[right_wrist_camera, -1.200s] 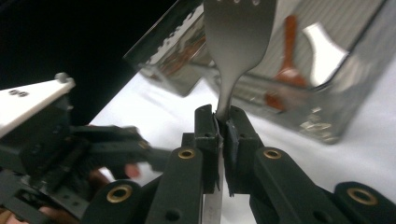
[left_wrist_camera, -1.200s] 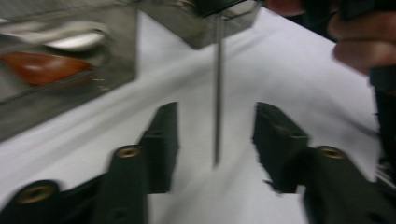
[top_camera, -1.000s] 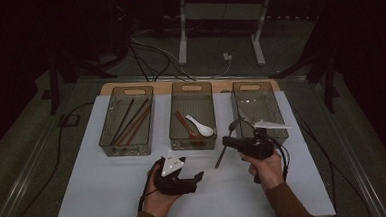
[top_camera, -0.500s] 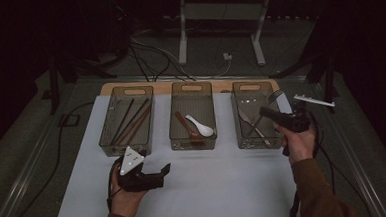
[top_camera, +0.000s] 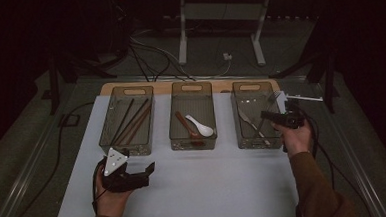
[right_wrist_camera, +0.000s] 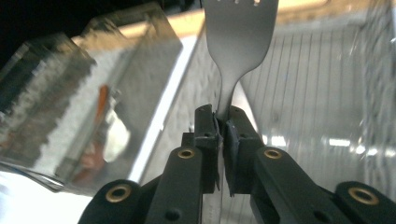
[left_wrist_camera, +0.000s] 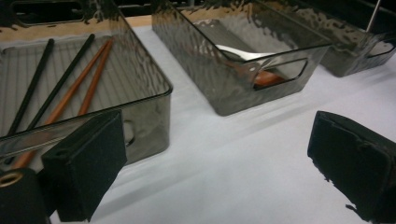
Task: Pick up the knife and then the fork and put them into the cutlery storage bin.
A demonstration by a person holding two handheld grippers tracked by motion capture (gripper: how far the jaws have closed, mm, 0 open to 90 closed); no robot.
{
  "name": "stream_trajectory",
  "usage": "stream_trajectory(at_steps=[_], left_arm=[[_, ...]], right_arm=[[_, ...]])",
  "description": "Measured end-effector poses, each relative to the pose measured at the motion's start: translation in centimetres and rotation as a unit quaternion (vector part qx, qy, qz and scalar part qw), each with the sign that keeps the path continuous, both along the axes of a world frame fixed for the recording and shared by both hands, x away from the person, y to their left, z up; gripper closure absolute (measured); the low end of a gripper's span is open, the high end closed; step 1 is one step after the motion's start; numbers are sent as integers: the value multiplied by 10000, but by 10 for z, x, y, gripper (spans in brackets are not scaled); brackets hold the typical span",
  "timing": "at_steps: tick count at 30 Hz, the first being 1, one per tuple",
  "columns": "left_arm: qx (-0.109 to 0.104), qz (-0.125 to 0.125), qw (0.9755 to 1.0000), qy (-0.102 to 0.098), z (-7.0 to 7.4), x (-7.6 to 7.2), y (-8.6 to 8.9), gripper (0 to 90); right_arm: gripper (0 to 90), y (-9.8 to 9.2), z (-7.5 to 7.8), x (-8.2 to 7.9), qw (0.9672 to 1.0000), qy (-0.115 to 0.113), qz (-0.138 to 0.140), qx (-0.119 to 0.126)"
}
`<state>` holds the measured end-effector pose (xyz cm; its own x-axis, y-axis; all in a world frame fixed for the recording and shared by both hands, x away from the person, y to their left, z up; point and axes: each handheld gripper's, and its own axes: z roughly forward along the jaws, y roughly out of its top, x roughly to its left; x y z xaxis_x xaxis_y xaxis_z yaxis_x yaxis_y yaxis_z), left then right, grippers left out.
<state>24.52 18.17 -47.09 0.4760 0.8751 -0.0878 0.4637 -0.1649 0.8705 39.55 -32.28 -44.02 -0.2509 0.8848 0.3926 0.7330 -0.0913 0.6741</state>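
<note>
My right gripper (right_wrist_camera: 220, 121) is shut on the neck of a metal fork (right_wrist_camera: 240, 42), whose head rises above the jaws. In the high view my right gripper (top_camera: 265, 115) hovers over the right clear bin (top_camera: 255, 145), where another metal utensil (top_camera: 245, 119) lies. My left gripper (top_camera: 145, 173) sits low over the white table near the front left. Its jaws have just been opening and stand wide in the left gripper view (left_wrist_camera: 219, 172), with nothing between the pads (left_wrist_camera: 84, 163).
The left bin (top_camera: 128, 151) holds black and brown chopsticks (top_camera: 131, 122). The middle bin (top_camera: 193, 144) holds a white spoon (top_camera: 202, 127) and a brown one. The three bins stand in a row at the back of the white table (top_camera: 210, 187). Cables trail off both sides.
My left hand has slid left from the table's middle, its jaws spreading wider. My right hand has carried the fork right and back, from in front of the bins to over the right bin.
</note>
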Motion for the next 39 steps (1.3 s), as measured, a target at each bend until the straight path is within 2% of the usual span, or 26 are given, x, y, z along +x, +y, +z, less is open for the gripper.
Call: stream_trajectory(at_steps=[2,4,6,8,10,14,17,19,20,23,25,26,28,31,32,34,39], left_arm=[[83,38,10000,-3,-1,0,4,44],[164,112,9998,37,-1,1,10,37],[203,171,9996,52,-2,2,15,32],[240,244,9994,55,-3,2,22,28],[250,314,9992,59,-4,3,28,25],[230,418,9989,24,-4,4,37,21],[192,434,9989,-42,-1,5,41,17],[206,436,9988,-81,0,5,42,17],[210,429,9988,-105,1,6,43,17],[206,396,9989,-140,2,7,46,15],[207,405,9988,-158,2,8,47,13],[190,406,9988,-179,2,8,48,13],[177,400,9988,-232,1,7,49,13],[149,390,9987,-288,1,7,51,13],[149,394,9986,-320,1,6,52,13],[101,394,9985,-376,1,6,54,13],[52,426,9978,-505,3,2,57,13]], right_arm=[[850,3,-7,4,9998,186,42,4],[836,7,-14,5,9994,280,59,-198],[761,9,-19,5,9994,303,9,-173],[694,10,-21,1,9994,236,23,-271],[565,11,-20,-4,9995,69,92,-280],[378,12,-13,-17,9983,-460,194,-289],[240,14,-9,-30,9943,-910,237,-494],[148,15,-8,-39,9921,-1079,261,-579],[141,15,-9,-44,9907,-1197,276,-580],[39,16,-10,-57,9871,-1380,415,-692],[19,17,-14,-69,9835,-1557,568,-726],[19,19,-16,-76,9807,-1657,603,-846],[13,22,-21,-88,9755,-1856,742,-924],[13,24,-30,-104,9711,-2010,877,-941],[14,24,-33,-109,9686,-2121,891,-944],[13,21,-36,-116,9687,-2155,912,-825],[14,14,-40,-129,9680,-2206,886,-803]])
